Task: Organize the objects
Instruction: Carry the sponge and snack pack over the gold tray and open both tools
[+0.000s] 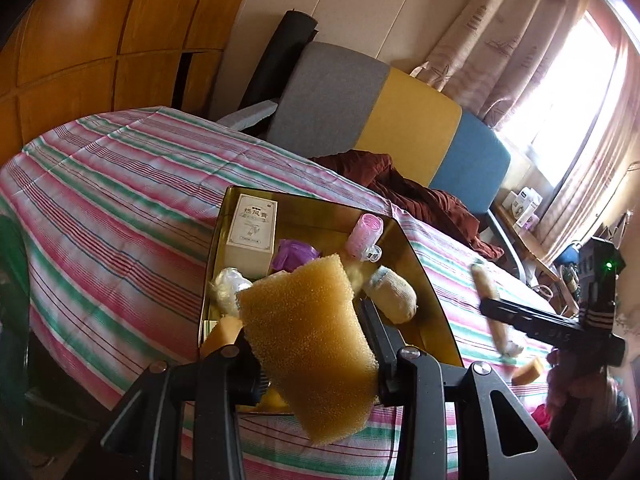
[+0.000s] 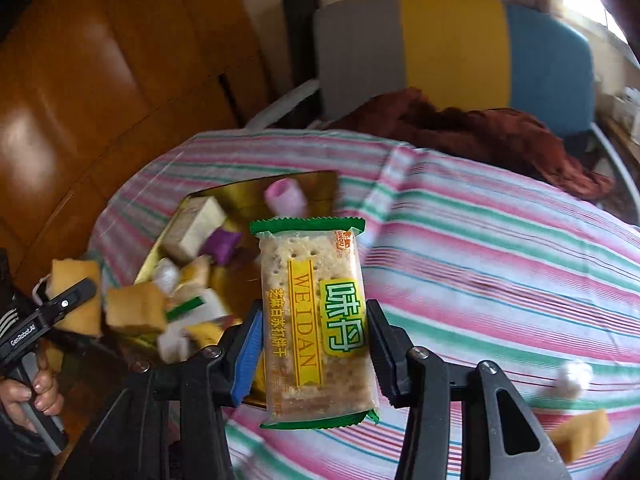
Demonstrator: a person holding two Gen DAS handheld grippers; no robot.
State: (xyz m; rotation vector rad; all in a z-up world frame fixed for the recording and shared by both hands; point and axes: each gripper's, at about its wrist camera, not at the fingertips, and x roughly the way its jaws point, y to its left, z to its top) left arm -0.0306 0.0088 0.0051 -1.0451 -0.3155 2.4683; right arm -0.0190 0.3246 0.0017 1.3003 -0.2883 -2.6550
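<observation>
My left gripper point(image 1: 306, 330) is shut on a big yellow sponge point(image 1: 308, 344) and holds it over the near end of a gold tray point(image 1: 424, 280) on the striped bed. The tray holds a white box point(image 1: 251, 234), a pink hair roller point(image 1: 365, 236), a purple wrapper point(image 1: 294, 254) and a rolled sock point(image 1: 394, 294). My right gripper point(image 2: 314, 332) is shut on a packet of Weidan crackers point(image 2: 316, 320), held above the bed to the right of the tray point(image 2: 316, 184). The left gripper with its sponge point(image 2: 76, 300) shows at the left of the right wrist view.
The bed has a pink, green and white striped sheet point(image 1: 112, 208). A small yellow sponge piece point(image 2: 580, 438) and a white item point(image 2: 574, 376) lie on it at the right. A dark red cloth point(image 2: 480, 132) lies by the grey, yellow and blue headboard point(image 2: 452, 52). A wooden wardrobe point(image 1: 80, 40) stands at the left.
</observation>
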